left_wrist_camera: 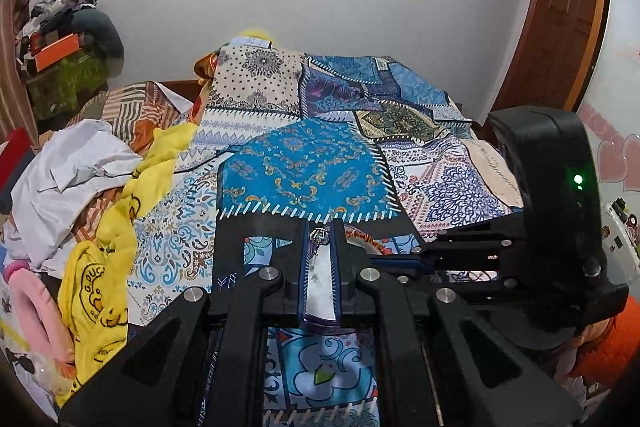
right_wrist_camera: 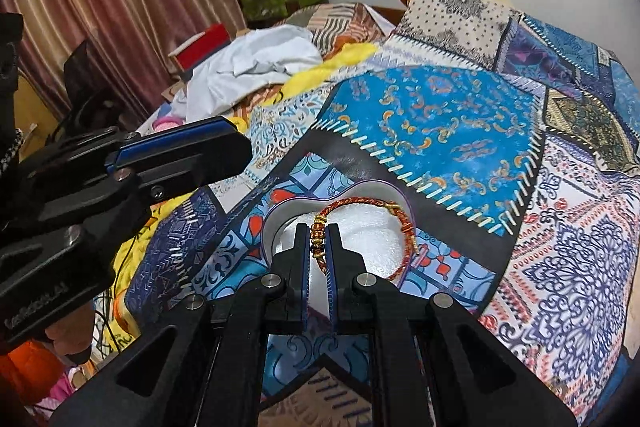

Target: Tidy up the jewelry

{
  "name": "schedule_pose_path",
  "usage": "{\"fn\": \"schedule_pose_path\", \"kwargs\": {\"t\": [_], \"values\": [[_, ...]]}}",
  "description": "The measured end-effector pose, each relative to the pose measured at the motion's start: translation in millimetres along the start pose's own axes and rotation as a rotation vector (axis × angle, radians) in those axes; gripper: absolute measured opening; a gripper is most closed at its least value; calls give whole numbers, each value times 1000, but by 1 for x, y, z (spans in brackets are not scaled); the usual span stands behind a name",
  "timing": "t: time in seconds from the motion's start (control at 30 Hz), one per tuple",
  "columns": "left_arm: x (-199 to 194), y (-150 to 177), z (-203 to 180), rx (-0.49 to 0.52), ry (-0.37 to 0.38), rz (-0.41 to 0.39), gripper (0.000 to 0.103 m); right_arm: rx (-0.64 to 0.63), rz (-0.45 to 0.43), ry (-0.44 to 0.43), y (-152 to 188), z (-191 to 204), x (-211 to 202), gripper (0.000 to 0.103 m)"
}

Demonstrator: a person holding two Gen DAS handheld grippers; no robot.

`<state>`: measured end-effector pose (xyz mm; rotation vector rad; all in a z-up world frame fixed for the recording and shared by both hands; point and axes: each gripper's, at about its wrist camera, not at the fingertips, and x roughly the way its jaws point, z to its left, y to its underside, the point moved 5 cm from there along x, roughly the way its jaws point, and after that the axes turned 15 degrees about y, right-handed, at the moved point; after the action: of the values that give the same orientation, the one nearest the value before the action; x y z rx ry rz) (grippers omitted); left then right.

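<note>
Right tool (right_wrist_camera: 319,241) tilted down, clamped on bracelet (right_wrist_camera: 362,227) over heart-shaped box (right_wrist_camera: 276,223)

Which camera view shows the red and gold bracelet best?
The right wrist view: the bracelet shows nearly whole, pinched in the right tongs over the heart-shaped box. The left wrist view shows only a short arc behind the left tongs.
</note>
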<state>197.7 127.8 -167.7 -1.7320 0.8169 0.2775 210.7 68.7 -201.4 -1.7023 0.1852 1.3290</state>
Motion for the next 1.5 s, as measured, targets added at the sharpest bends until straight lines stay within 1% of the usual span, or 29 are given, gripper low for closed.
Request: {"fn": "schedule_pose_path", "kwargs": {"t": [0.2,0.37,0.4,0.47,0.53,0.6,0.73,0.9,0.97,1.13,1.2,1.3,1.37,1.43,1.5], "values": [[7,5,7,-19,7,19,8,-10,47,-11,0,1,13,6],[11,9,8,-33,30,38,8,-27,68,-6,3,4,16,6],[11,9,8,-33,35,40,8,-30,75,-4,4,4,16,8],[11,10,6,-27,35,45,8,-42,99,2,7,6,17,17],[12,12,4,-22,33,52,8,-42,97,15,7,5,16,31],[13,13,3,-22,35,59,8,-37,81,21,7,3,11,36],[18,15,1,-26,41,76,8,-23,49,35,6,-5,-1,36],[26,15,2,-44,40,92,8,-24,-2,118,10,-23,-22,36],[28,16,3,-51,40,98,8,-6,-11,134,12,-33,-27,36],[35,19,-1,-48,44,132,8,53,-22,149,16,-53,-36,36],[38,21,-2,-46,31,150,8,69,-27,149,18,-56,-40,36],[37,21,-3,-48,17,154,9,78,-35,163,22,-62,-45,36],[32,18,-5,-43,2,143,14,82,-45,171,24,-65,-50,36],[25,13,-6,-32,-20,122,25,90,-58,178,25,-68,-56,36],[19,6,-9,-19,-38,98,31,96,-71,195,28,-72,-63,36]]}}
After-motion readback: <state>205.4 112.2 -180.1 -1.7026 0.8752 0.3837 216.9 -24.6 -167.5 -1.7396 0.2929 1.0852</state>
